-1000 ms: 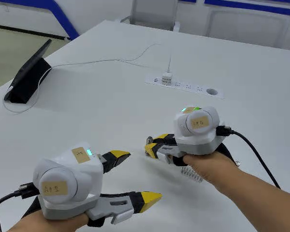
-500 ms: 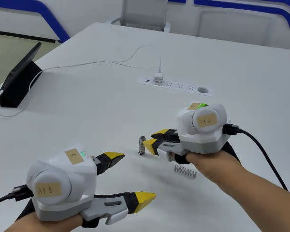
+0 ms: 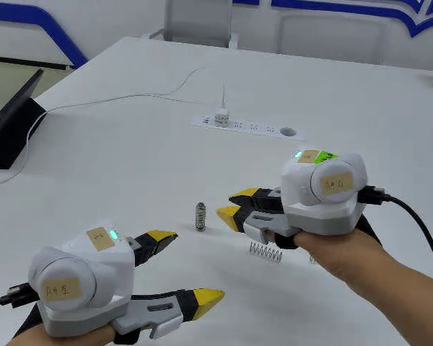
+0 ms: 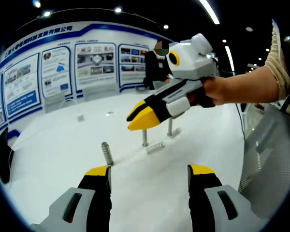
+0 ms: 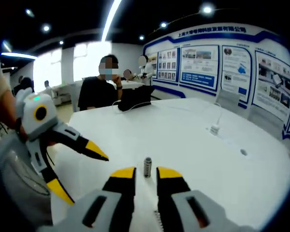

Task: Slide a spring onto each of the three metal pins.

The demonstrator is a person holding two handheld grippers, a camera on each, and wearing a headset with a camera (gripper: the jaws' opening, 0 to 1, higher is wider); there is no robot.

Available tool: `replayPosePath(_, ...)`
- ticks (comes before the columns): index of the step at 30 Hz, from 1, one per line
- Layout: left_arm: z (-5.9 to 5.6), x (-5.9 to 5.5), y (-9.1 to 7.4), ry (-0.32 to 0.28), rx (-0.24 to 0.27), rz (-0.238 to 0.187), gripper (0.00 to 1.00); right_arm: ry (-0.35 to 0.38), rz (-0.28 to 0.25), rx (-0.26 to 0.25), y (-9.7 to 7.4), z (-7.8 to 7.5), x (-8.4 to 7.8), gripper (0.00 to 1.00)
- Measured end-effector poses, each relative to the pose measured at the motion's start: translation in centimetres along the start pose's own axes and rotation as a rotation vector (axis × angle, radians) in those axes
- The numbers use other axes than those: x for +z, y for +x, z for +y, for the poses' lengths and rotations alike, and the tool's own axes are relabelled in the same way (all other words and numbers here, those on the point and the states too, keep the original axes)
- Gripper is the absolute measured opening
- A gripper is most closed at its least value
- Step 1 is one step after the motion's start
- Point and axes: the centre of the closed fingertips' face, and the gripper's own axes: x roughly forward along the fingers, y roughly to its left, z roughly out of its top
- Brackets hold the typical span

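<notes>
Right gripper (image 3: 229,204) withdrawn from sprung pin (image 3: 200,215) | white table (image 3: 130,144) | poster wall (image 5: 208,55)

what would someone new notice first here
A spring-covered pin stands upright on the white table, just ahead of the right claw. A loose spring lies flat beside that claw, and the left claw gapes wide open nearest the camera.

The right gripper (image 3: 234,204) has backed away from the sprung pin (image 3: 200,216).
</notes>
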Motion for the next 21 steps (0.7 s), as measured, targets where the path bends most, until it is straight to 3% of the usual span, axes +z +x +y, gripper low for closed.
replayPosePath(13, -0.4, 0.0, 0.1, 0.009, -0.013, 0.005, 0.65, -0.011, 0.025, -0.031, -3.2, -0.6, -2.3, 0.18)
replayPosePath(21, -0.4, -0.1, 0.1, 0.013, -0.016, 0.013, 0.64, 0.001, 0.081, -0.046, -4.1, -1.3, -5.4, 0.18)
